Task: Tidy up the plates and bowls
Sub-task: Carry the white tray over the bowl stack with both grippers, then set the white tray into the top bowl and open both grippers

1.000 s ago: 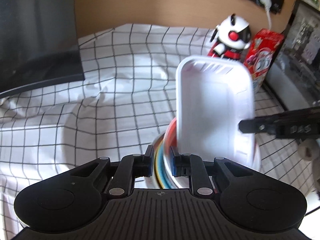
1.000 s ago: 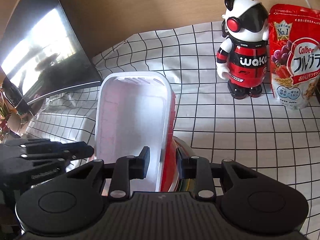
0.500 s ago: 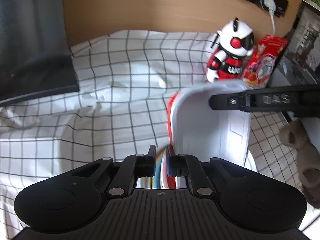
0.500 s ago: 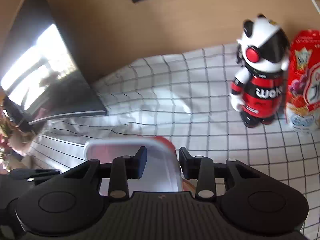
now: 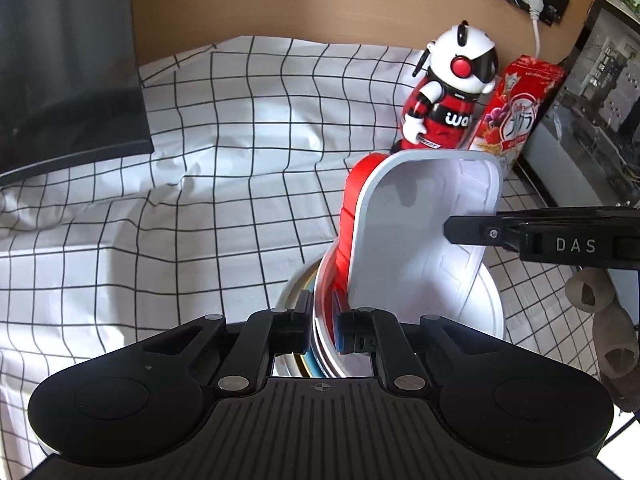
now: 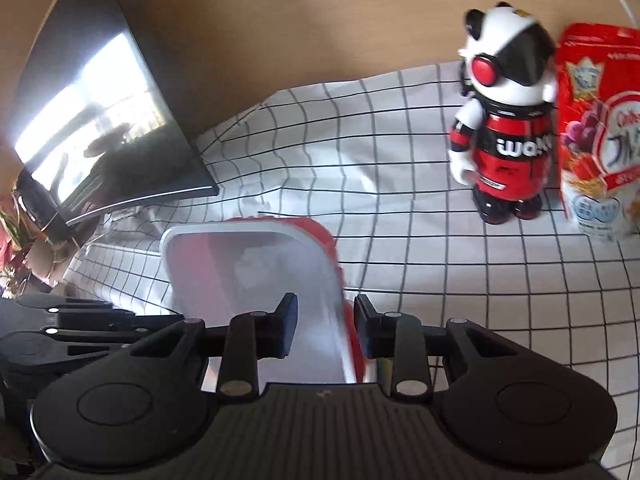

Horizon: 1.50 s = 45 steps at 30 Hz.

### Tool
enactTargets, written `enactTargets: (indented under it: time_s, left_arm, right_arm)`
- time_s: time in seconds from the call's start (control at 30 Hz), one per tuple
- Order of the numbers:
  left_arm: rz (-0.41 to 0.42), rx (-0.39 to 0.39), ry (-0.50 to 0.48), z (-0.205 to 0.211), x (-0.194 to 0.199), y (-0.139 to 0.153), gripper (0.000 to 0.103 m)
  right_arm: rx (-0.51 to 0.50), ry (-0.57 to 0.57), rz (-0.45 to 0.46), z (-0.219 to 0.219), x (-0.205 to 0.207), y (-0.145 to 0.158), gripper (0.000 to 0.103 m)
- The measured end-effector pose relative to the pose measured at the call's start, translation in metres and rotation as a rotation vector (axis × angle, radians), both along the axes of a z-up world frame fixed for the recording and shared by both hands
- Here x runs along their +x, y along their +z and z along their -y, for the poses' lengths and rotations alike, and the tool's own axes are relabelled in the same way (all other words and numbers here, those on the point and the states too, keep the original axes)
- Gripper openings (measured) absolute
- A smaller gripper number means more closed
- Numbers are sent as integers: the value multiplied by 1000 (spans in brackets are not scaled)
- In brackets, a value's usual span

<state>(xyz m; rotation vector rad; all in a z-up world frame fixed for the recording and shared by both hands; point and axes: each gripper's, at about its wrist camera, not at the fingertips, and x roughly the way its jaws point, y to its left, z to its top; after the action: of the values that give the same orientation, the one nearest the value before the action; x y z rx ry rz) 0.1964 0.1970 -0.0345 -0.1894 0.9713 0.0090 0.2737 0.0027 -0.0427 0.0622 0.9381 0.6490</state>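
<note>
1. Left tool [image 5: 323,322] pinches the rim of the stacked bowls [image 5: 486,308]; the white tray [image 5: 408,232] stands tilted in them, and the right tool [image 6: 326,330] straddles its edge, whether clamped or loose is unclear.
2. Open checked tabletop [image 5: 200,208] lies left; toy robot [image 5: 448,92] and cereal bag [image 5: 516,108] crowd the right.
3. Since a second ago, the tray has leaned lower, its red underside showing.
</note>
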Motion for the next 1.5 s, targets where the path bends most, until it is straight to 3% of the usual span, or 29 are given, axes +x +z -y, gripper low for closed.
enactTargets:
  time_s: [0.27,0.5,0.63,0.87,1.0,1.13,1.33,1.4,1.5]
  left_arm:
    - [15,-9,14,-6,-14,0,12]
    - [-8,19,-49,1,-6,-18,14]
    - [-5,15,-64,4,-6,-19,16]
    - [24,5,-40,6,-15,-16,16]
    - [86,-28,21,2,-35,-9,16]
    - [129,-69,108,8,-64,-4,16]
    - [110,-185,192,34,-115,-10,15]
    - [94,-186,194,49,-130,-12,15]
    - [155,-104,191,79,-160,-1,13]
  right_arm:
    - [-11,-87,-17,24,-17,-4,37]
    - [-122,-114,-18,16,-40,-21,40]
    - [-107,-179,-63,22,-39,-28,40]
    - [-137,-165,-43,13,-60,-30,41]
    - [-137,-157,4,11,-74,-27,43]
    - [-168,-120,56,8,-95,-24,57]
    - [-88,-92,72,28,-134,-21,60]
    - [-65,-64,69,38,-151,-15,63]
    - [-86,-17,33,50,-175,-10,64]
